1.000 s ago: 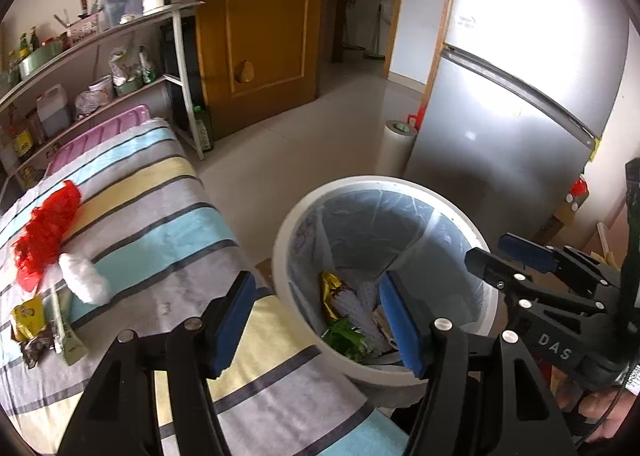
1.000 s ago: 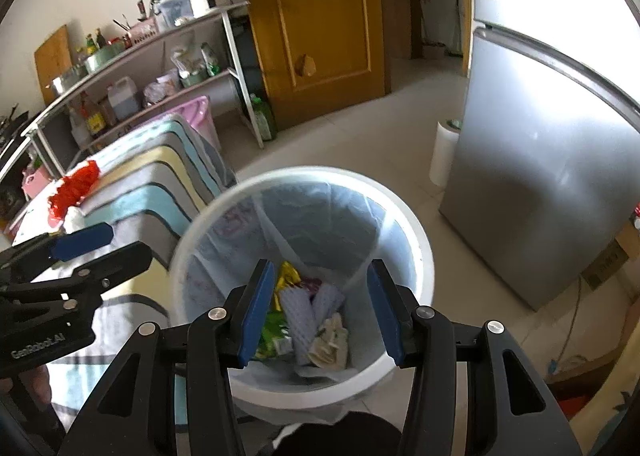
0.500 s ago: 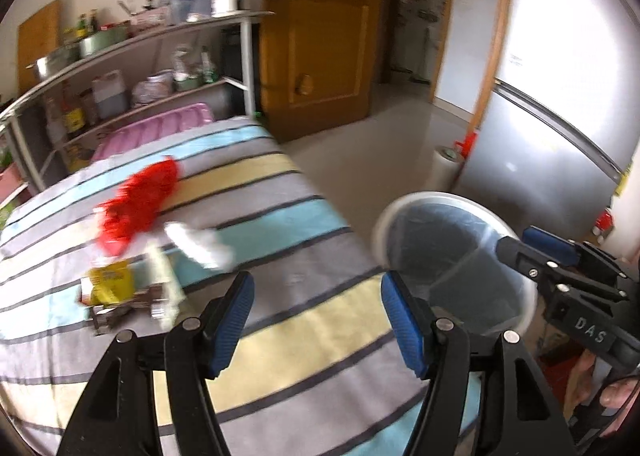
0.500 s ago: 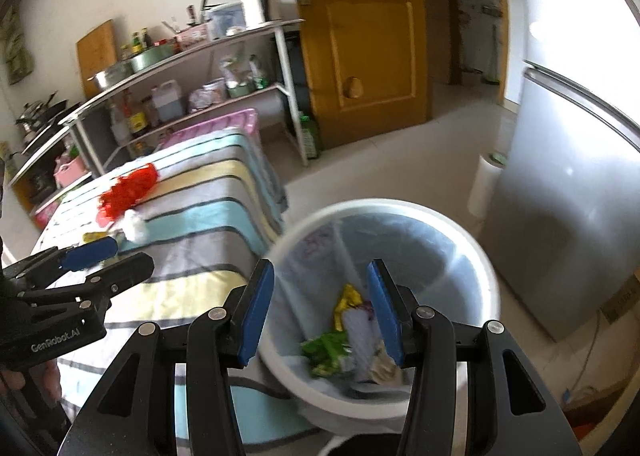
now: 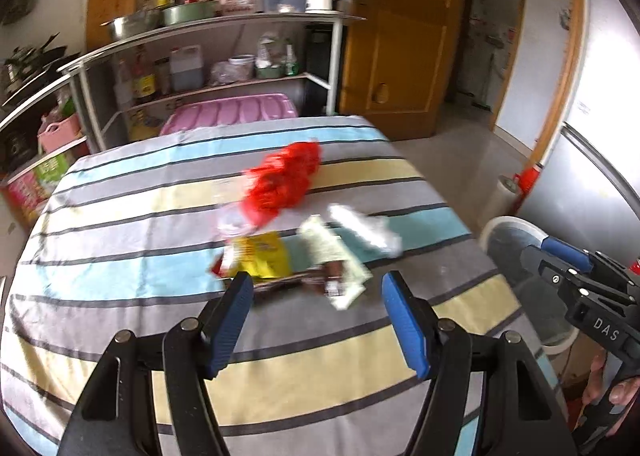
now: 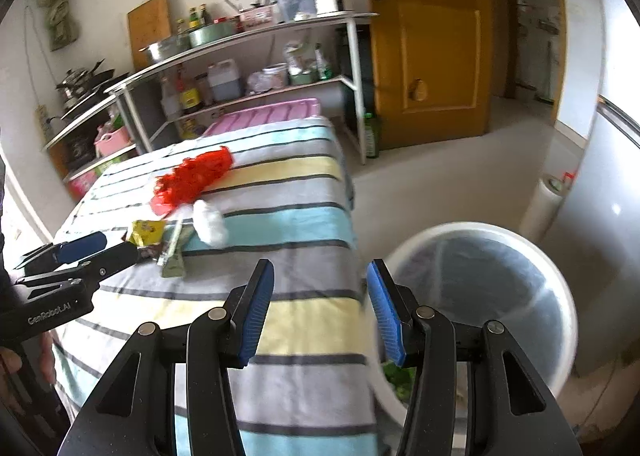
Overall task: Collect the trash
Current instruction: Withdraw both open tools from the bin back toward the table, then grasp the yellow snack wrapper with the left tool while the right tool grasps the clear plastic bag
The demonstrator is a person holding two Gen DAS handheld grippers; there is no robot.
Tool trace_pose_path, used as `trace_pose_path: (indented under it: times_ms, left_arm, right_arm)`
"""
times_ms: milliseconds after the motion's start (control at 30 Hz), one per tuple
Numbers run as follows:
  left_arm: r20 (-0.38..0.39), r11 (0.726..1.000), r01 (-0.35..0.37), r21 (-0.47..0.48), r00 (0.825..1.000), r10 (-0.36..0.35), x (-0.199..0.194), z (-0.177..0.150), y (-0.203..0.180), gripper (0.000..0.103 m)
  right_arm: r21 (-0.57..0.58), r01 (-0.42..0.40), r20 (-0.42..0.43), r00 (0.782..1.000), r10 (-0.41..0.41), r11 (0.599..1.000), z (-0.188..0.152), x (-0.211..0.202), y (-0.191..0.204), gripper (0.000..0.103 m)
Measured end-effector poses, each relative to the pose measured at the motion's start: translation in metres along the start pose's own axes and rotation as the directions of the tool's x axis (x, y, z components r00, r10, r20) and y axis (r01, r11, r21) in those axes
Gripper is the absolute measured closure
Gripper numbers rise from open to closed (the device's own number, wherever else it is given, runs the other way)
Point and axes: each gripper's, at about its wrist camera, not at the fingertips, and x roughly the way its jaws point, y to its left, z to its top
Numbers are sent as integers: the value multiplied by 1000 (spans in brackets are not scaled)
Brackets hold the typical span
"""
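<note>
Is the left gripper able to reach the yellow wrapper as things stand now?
Probably yes: the left gripper is open and empty, with the yellow wrapper just ahead on the striped cloth, nothing between.

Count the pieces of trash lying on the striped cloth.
5, possibly more hidden: a red mesh bag farthest back, a white crumpled wad beside it, a yellow packet, a pale green wrapper and a dark brown wrapper nearest.

left gripper [image 5: 316,320]: black frame, blue ribbed pads, silver screws, "GenRobot.AI" lettering
right gripper [image 6: 320,306]: black frame, blue pads, "DAS" lettering
</note>
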Motion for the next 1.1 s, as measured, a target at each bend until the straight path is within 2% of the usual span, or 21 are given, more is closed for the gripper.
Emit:
trace_pose_path:
  times_ms: [233,433,567,733,867,1100]
  left_arm:
    - [-1,998,-51,-46,999,51,1,3,43,32]
    - [-12,998,-42,-54,999,41,8,8,64,31]
    - [-37,998,-18,-55,999,16,18,13,68,30]
    - [-66,998,23,-58,997,-27,33,19,66,30]
    - [-86,999,24,-43,996,-28,43,21,63,30]
    - [-114,999,21,-41,993,-25,57,19,62,30]
  right_arm:
    - [-63,-58,-43,998,56,996,15,27,33,53]
    - [-100,-95,-82,993,87,990,27,49,52,53]
    - [-120,-107,-112,989,93,987,35,63,59,53]
    - [-121,-160,-156,978,141,980,44,84,62,53]
    - [-121,-201,-180,968,178,972,48,94,63,53]
    - [-149,-219,-234,955,180,964,54,114,71,53]
